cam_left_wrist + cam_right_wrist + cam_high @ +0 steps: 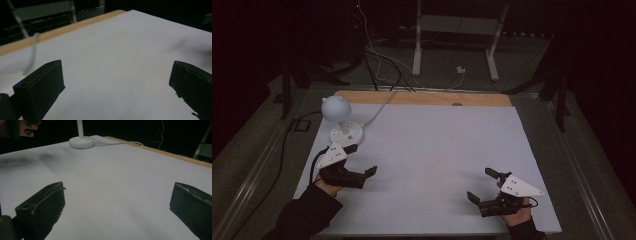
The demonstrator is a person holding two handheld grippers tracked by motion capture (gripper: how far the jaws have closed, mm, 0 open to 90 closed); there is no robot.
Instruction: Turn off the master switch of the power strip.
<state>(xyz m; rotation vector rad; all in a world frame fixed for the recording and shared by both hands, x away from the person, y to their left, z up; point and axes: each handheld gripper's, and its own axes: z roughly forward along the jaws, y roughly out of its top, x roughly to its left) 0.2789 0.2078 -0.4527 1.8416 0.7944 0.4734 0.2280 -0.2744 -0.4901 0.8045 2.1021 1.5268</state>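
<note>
Right gripper (484,186): near edge of the white table (437,145), jaws spread wide, nothing between them.
Left gripper (360,161): near-left of the table, jaws likewise released and empty — the closer of the two to the lamp.
Lamp (343,117): far-left corner of the table, upright, just beyond the left gripper; round white base (82,142), thin stem, globe-like head.
Handling: likely light plastic, smooth and a little slippery; top-heavy, so it could tip. The stem or the rim of the base looks the safest hold — the head looks too round.
Cord (120,143): trails off the far edge and may drag.
Hard to make out: the room is dim, the base's buttons are too small to read, and the right gripper view cuts off the lamp's head.
</note>
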